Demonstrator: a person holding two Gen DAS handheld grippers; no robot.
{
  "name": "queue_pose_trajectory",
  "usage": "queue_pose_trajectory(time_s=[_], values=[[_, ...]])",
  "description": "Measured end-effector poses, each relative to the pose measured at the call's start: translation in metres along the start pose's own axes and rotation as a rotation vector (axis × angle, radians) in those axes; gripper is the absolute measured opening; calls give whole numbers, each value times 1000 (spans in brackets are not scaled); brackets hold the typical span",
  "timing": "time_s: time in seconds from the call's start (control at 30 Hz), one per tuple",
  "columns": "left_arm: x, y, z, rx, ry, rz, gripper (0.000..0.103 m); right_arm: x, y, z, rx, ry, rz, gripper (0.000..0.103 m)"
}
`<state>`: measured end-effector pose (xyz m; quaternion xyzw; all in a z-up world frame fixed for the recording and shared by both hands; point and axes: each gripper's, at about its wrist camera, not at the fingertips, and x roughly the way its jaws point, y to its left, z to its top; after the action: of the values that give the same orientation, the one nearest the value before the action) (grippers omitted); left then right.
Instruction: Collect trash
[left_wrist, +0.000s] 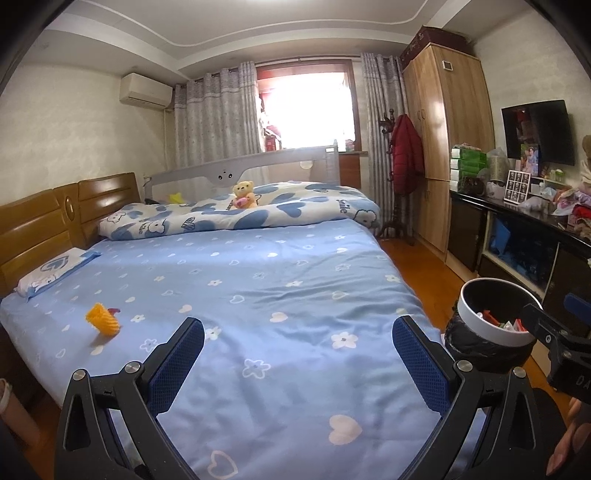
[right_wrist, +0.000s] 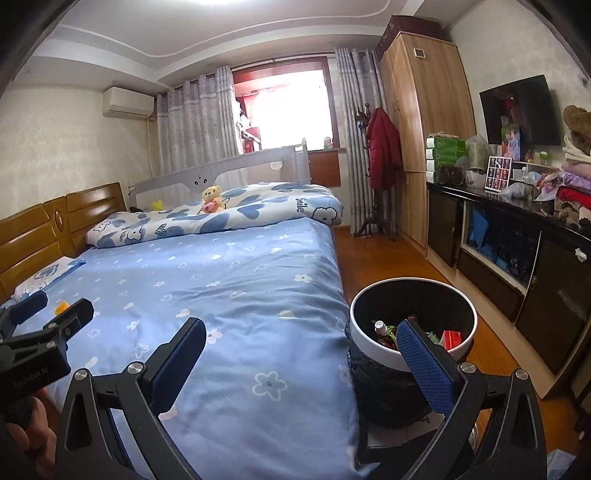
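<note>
**Both grippers hanging wide over the bed**

The left hand-held gripper is hovering released above the blue bed, a yellow ridged scrap lying ahead to its left. The right hand-held gripper is gaping too, its right finger overlapping the trash bin (already holding rubbish). The quilt is reading "Smile".

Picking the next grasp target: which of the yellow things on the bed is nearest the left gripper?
The ridged orange-yellow piece lying on the sheet just ahead-left of the open left gripper. The yellow teddy and small yellow item sit far back on the quilt.
</note>
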<state>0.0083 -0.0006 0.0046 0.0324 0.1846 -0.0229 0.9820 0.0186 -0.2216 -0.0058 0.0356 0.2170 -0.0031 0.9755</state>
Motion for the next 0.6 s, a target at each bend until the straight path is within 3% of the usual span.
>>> queue_pose_trajectory(time_s=[0.6], values=[[4,7,-1,-10,1,-7,102,-6,-2,0,9,-20,8,103]])
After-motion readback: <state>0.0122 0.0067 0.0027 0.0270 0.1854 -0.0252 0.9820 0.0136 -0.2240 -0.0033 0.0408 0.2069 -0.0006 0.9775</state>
